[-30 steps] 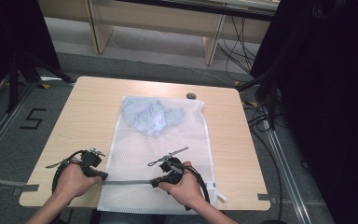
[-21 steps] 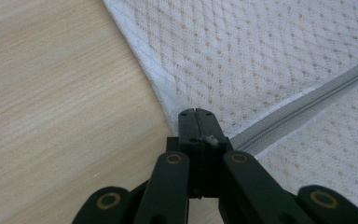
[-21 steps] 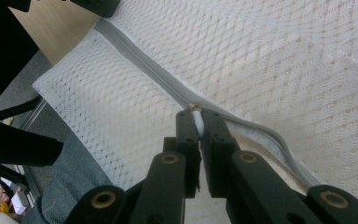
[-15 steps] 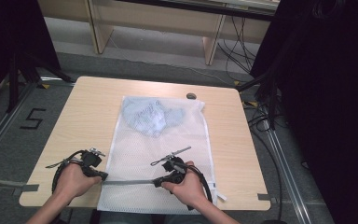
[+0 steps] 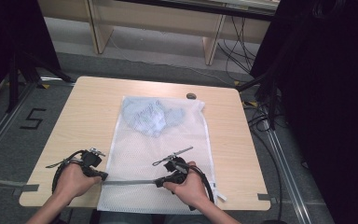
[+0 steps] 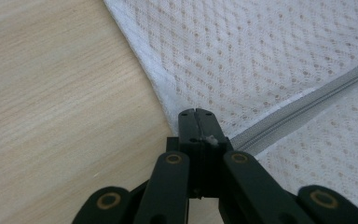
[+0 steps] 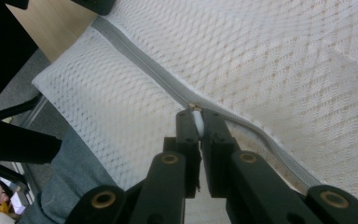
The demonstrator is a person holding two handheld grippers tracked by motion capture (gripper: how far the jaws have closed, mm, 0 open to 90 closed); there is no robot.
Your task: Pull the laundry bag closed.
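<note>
A white mesh laundry bag (image 5: 168,144) lies flat on the wooden table (image 5: 84,116), with a light-blue garment (image 5: 151,115) inside at its far end. A grey zipper (image 5: 128,182) runs across the bag's near end. My left gripper (image 5: 103,177) is shut on the bag's left edge, right at the zipper's end (image 6: 242,140); its jaw tips (image 6: 196,114) pinch a bit of white fabric. My right gripper (image 5: 158,182) is shut on the white zipper pull (image 7: 197,122), about midway along the zipper (image 7: 140,60).
A small dark round object (image 5: 191,96) sits at the table's far edge by the bag's corner. The bag's near end hangs over the front edge, above the person's grey trousers (image 7: 74,186). Cables (image 5: 261,116) lie on the floor to the right.
</note>
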